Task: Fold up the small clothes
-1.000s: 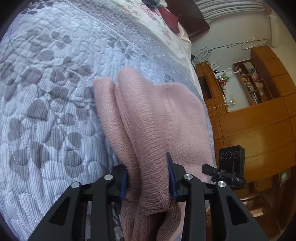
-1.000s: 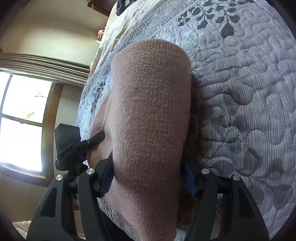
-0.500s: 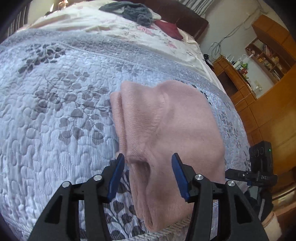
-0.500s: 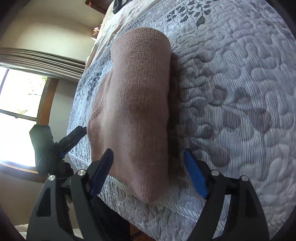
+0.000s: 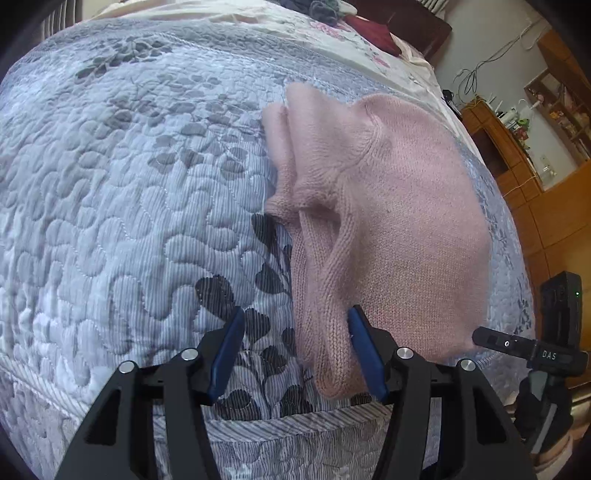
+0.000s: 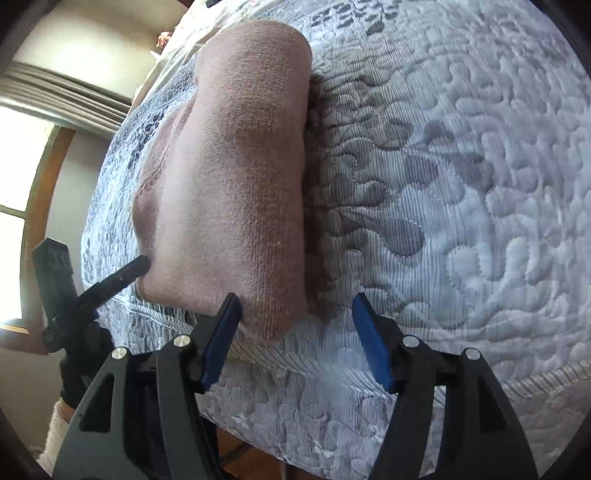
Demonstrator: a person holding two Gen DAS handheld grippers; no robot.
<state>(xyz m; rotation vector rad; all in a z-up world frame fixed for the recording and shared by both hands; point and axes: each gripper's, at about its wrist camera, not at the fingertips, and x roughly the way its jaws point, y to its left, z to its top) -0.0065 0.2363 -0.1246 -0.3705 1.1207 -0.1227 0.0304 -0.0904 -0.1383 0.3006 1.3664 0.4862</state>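
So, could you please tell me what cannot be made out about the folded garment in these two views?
- Left wrist: pink knit garment: type unclear; folds hide it.
- Right wrist: its underside is hidden against the quilt.
- Left wrist: dark clothes cut by the top edge.

Pink knit garment [image 5: 413, 229]: its near hem is partly covered by the left gripper [image 5: 293, 354]'s right pad.
Underside of garment: hidden against the quilt [image 5: 122, 206].
Clothes heap [image 5: 321, 7] at the bed's far end: cut by the top edge.
Shelf contents [image 5: 517, 118]: too small to tell.
Quilt stitching [image 6: 509, 122], right-wrist view: blurred.
Window [image 6: 14, 206]: blown out white.
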